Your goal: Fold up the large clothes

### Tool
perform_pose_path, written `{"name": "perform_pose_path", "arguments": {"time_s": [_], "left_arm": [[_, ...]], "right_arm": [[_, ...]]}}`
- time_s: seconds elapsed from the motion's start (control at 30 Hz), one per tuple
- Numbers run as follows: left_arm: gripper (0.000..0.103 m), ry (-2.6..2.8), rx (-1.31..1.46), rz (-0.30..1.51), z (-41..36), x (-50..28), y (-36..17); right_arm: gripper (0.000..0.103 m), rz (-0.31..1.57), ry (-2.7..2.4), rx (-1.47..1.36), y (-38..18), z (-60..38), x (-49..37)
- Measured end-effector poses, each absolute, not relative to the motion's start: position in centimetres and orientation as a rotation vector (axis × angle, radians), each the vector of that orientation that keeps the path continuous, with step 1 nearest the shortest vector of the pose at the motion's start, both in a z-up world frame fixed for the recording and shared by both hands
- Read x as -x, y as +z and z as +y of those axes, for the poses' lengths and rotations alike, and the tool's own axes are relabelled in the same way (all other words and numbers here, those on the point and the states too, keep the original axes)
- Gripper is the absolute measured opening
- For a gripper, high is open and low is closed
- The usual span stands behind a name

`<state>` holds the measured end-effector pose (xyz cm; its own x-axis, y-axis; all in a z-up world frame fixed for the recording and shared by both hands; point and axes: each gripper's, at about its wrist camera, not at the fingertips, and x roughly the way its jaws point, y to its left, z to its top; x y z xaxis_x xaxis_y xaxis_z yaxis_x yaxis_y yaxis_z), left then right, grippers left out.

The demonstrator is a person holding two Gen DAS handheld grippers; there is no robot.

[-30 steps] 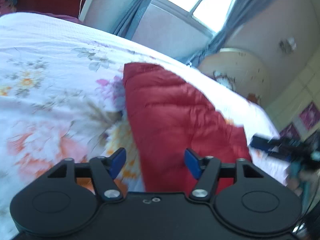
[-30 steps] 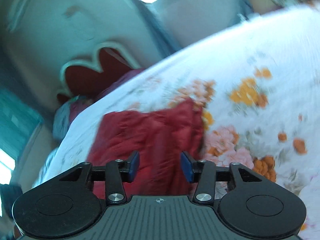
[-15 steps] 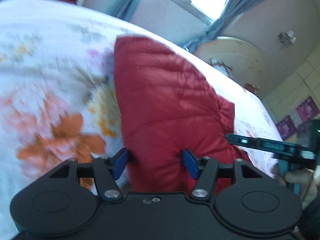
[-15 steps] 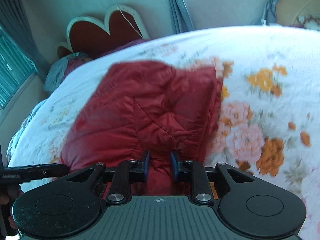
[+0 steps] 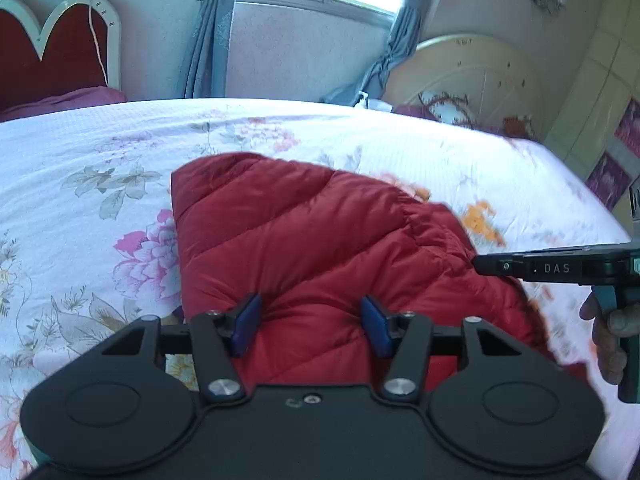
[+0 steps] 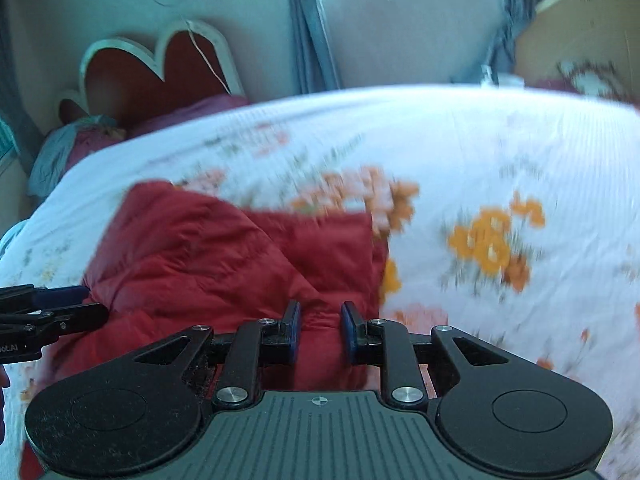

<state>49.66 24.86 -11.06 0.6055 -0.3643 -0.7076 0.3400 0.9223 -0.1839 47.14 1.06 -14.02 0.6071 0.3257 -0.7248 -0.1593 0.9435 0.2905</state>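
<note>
A red quilted puffer jacket [image 5: 312,240] lies folded on a floral bedspread [image 5: 80,152]. My left gripper [image 5: 312,324] sits at the jacket's near edge, and its blue pads pinch a wide puff of padding that puckers around them. The right gripper [image 6: 320,332] holds a narrow fold of the same jacket [image 6: 224,248] at its near right edge, pads pressed on the fabric. Each tool shows in the other's view: the right one [image 5: 560,268] with a person's hand [image 5: 608,340], and the left one [image 6: 44,312] at the jacket's left side.
The bed fills both views. A red heart-shaped headboard [image 5: 60,40] and a maroon pillow [image 5: 72,98] stand at its far left. Behind are a window with grey curtains [image 5: 208,32] and a round cream board [image 5: 472,76] leaning at the right.
The right jaws narrowed from apart to pinching a fold of the jacket. Both views swung and levelled out, and both grippers came down onto the jacket's near edge.
</note>
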Motion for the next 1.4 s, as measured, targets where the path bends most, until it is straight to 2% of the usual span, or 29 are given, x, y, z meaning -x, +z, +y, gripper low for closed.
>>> {"name": "perform_pose_path", "arguments": {"time_s": [0.13, 0.4, 0.53, 0.73, 1.07, 1.17, 1.4], "left_arm": [[0.052, -0.399, -0.018, 0.813, 24.8, -48.7, -10.6], [0.052, -0.401, -0.073, 0.728, 24.9, -42.8, -7.7], [0.046, -0.44, 0.01, 0.729, 25.1, -38.2, -7.1], [0.047, -0.398, -0.039, 0.776, 24.6, -34.2, -9.3], [0.047, -0.314, -0.08, 0.782, 24.2, -33.6, -11.7], [0.046, -0.265, -0.078, 0.78, 23.9, -32.9, -10.9], [0.045, -0.206, -0.029, 0.681, 22.4, -27.5, -5.5]], "right_arm": [[0.023, 0.863, 0.279, -0.263, -14.4, 0.2, -46.1], [0.023, 0.745, 0.409, -0.244, -9.3, 0.5, -37.4], [0.023, 0.761, 0.467, -0.228, -8.9, 1.5, -33.9], [0.023, 0.823, 0.5, -0.142, -11.2, 3.5, -32.2], [0.023, 0.821, 0.484, -0.105, -15.4, 4.7, -31.4], [0.023, 0.831, 0.487, -0.109, -14.3, 4.3, -31.3], [0.023, 0.704, 0.468, -0.157, -8.1, 1.0, -26.4]]}}
